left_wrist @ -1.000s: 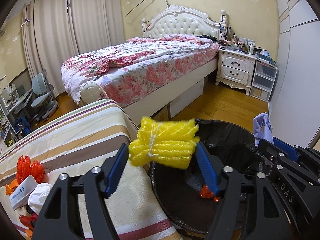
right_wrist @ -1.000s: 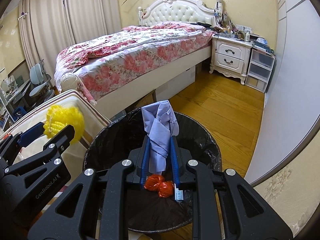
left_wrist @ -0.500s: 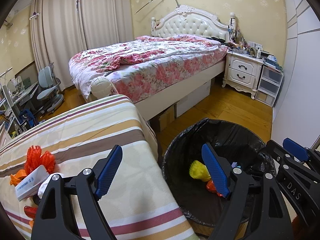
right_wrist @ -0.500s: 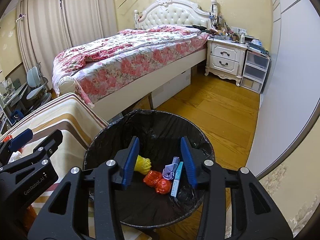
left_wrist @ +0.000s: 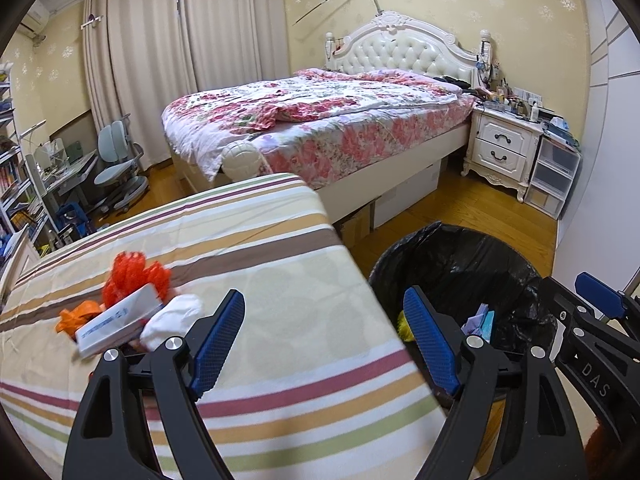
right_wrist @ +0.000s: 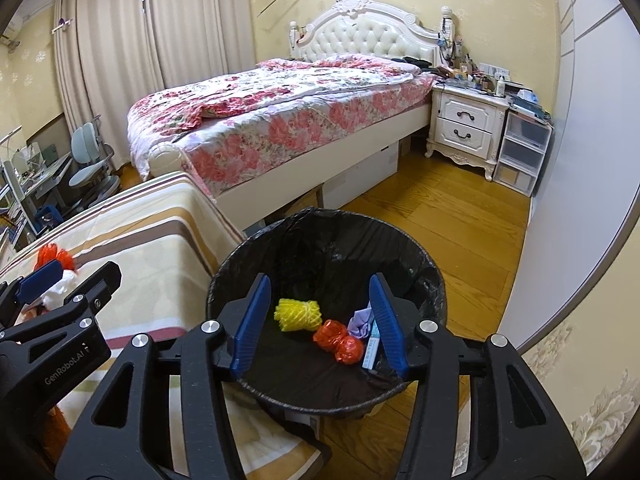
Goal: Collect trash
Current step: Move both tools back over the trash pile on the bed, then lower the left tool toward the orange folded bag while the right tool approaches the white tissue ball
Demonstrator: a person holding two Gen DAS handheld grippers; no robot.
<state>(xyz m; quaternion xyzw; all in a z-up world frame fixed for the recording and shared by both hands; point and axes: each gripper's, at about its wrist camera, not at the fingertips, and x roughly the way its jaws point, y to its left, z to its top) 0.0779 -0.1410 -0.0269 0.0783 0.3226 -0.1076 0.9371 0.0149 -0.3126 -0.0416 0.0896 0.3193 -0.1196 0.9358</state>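
Observation:
A black-lined trash bin [right_wrist: 326, 228] stands on the floor beside a striped table [left_wrist: 280, 256]. In it lie a yellow mesh bundle [right_wrist: 298, 315], a red crumpled wrapper [right_wrist: 338, 340], a purple cloth [right_wrist: 360, 322] and a small box [right_wrist: 370, 352]. My right gripper [right_wrist: 320, 324] is open and empty above the bin. My left gripper [left_wrist: 328, 344] is open and empty over the table's right edge. On the table's left lie an orange mesh piece [left_wrist: 134, 274], a white and blue box [left_wrist: 116, 320] and a white wad [left_wrist: 172, 318].
A bed with a floral cover [left_wrist: 320, 120] stands behind the table. A white nightstand [left_wrist: 506, 148] and plastic drawers [left_wrist: 554, 176] are at the far right. A desk chair [left_wrist: 120, 168] is at the far left. Wooden floor [right_wrist: 440, 216] surrounds the bin.
Both grippers opened and let go: the yellow mesh bundle and the purple cloth dropped into the bin. My left gripper has since swung left over the table.

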